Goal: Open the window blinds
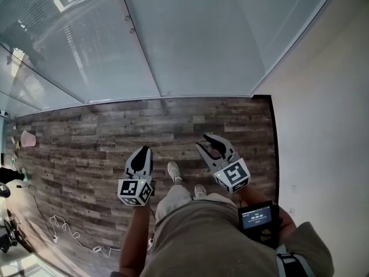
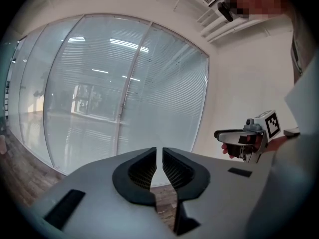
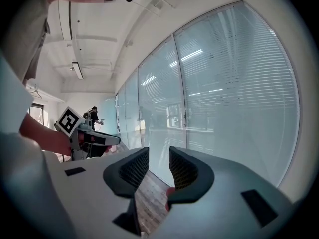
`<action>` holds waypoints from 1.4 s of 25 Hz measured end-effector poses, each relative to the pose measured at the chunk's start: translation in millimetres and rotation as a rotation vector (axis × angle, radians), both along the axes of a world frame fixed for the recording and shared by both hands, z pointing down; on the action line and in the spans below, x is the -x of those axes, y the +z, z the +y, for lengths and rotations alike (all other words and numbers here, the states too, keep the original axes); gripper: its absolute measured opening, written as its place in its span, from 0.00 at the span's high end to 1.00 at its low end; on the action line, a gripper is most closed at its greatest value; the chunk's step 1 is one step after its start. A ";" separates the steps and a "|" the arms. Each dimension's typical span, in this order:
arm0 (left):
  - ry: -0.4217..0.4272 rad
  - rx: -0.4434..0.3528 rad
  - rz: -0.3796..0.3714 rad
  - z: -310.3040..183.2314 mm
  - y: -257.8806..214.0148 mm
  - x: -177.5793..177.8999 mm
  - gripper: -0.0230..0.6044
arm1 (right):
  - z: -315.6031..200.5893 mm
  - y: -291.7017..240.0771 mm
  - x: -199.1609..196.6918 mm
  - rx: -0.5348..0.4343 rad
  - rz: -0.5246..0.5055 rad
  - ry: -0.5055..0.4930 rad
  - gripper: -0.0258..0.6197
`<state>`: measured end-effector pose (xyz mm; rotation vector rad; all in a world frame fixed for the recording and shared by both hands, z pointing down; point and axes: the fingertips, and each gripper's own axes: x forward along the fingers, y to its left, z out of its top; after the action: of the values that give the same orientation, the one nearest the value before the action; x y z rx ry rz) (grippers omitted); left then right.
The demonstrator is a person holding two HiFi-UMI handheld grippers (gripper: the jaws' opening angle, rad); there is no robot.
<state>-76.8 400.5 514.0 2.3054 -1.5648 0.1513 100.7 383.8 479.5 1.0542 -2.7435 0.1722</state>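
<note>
Both hang empty, held low since nothing's w/in reach yet: left gripper [image 1: 142, 150] jaws together, right gripper [image 1: 210, 143] jaws slightly apart, prob. ready to grab. Window blinds [image 1: 202, 39] sit closed behind the glass wall [image 1: 140, 42], across the wood floor [image 1: 86, 137] from me.

Open wooden floor [image 1: 144, 126] ahead, blind-covered window [image 1: 202, 39] beyond, white wall [image 1: 323, 126] close at right

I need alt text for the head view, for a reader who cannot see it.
A person stands on a wood floor before a glass wall with blinds, a gripper in each hand. The left gripper is shut, the right gripper slightly open, both empty.
</note>
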 end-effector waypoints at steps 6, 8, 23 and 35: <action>0.026 -0.008 0.016 -48.0 -7.9 38.5 0.90 | -43.9 -9.2 44.6 -0.006 0.004 0.008 0.78; 0.037 -0.014 0.019 -62.4 -10.3 49.9 0.90 | -57.4 -6.9 58.7 -0.004 0.014 0.012 0.78; 0.126 -0.055 0.036 -155.1 -6.8 98.4 0.90 | -140.2 -3.7 132.0 -0.012 0.016 0.036 0.78; 0.143 -0.049 0.045 -194.7 -2.1 108.0 0.90 | -178.7 3.1 152.2 0.008 0.010 0.021 0.78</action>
<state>-184.8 205.8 511.9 2.4416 -1.3969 0.0962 -51.5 205.1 482.6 1.0796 -2.7209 0.1802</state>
